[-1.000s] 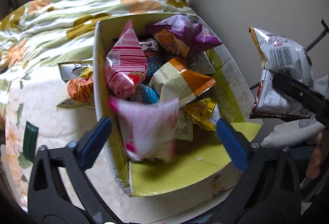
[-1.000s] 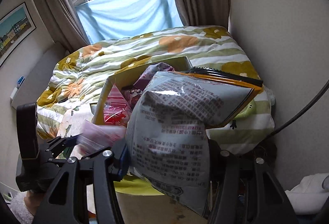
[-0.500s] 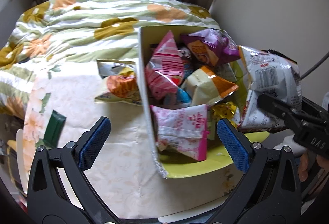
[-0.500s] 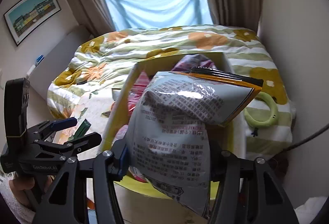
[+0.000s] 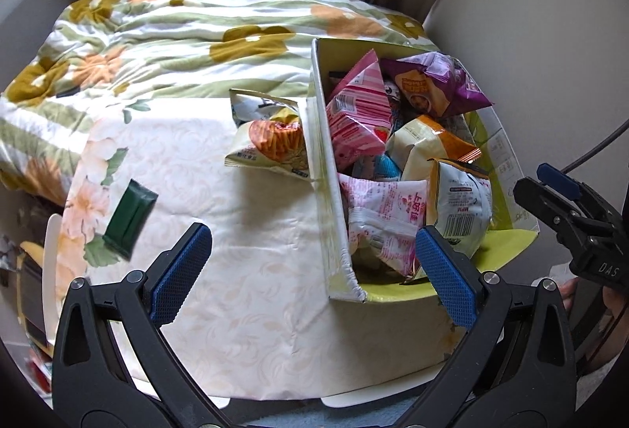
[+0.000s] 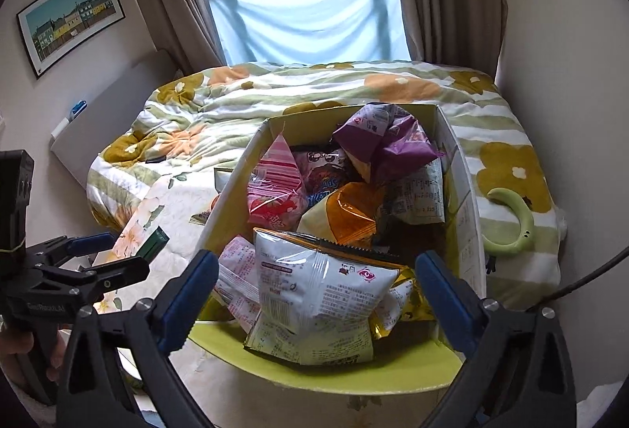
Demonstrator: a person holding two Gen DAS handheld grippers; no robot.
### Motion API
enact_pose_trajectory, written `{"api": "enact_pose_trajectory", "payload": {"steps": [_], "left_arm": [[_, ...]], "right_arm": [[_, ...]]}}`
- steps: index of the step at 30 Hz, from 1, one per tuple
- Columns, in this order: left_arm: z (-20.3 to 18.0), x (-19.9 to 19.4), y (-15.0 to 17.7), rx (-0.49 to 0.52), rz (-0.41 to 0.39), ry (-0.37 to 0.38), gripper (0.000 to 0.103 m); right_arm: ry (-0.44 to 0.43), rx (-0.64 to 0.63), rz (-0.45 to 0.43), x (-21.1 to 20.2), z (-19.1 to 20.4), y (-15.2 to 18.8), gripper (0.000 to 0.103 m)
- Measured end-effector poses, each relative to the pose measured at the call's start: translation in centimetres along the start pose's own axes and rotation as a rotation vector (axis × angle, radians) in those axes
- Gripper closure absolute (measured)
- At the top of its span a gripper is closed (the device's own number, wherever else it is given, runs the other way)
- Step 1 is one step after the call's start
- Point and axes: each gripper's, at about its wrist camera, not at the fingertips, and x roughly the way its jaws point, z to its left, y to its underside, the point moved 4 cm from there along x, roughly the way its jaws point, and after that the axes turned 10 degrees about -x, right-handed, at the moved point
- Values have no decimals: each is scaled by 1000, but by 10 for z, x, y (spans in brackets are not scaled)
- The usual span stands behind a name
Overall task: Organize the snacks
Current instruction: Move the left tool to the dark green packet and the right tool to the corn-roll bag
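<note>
Snacks are mostly piled in the cardboard box [image 5: 334, 200] with the yellow-green lining, which sits on the right end of our desk [image 5: 220, 270], on its pale floral cloth. Going left to right: one dark green packet [image 5: 129, 217] lies flat on the cloth well apart from the box, then one cream-and-orange bag [image 5: 271, 139] leans against the box's outer left wall. Inside we count at least seven packs: a pink striped bag [image 6: 275, 188], a purple bag [image 6: 383, 144] at the far end, a dark cookie-type pack [image 6: 326, 172] between them, an orange-and-cream bag [image 6: 346, 211] in the middle, a pale pink pouch [image 5: 387, 219] near the front, a gold packet [image 6: 401, 306] half buried, and a white bag [image 6: 322, 294] with an orange top lying on top at the front. There may be more underneath, we can't tell.

Our left tongs [image 5: 310, 270] hang spread wide with nothing in them, over the desk's near edge. Our right tongs [image 6: 316, 294] are spread wide too, hovering at the front of the box either side of the white bag without touching it.
</note>
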Motion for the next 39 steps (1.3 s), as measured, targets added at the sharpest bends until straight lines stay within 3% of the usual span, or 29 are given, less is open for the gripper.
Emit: {"api": "enact_pose_trajectory", "payload": {"steps": [10,20,27,39], "left_arm": [[15,-42,1,-6,-79,-14,1],[86,-86,-8,-33,-156,-68,1],[145,-91,-21,-13,-128,-83,1],[221,-43,-30,107,-2,-38,1]], "right_arm": [[6,-32,-42,-26,18,-13,3],[-36,-89,-93,-36,81,-41,3],[-32,-69,-99,-16,138,-56,3],[33,12,-23,49,208,-55,3]]}}
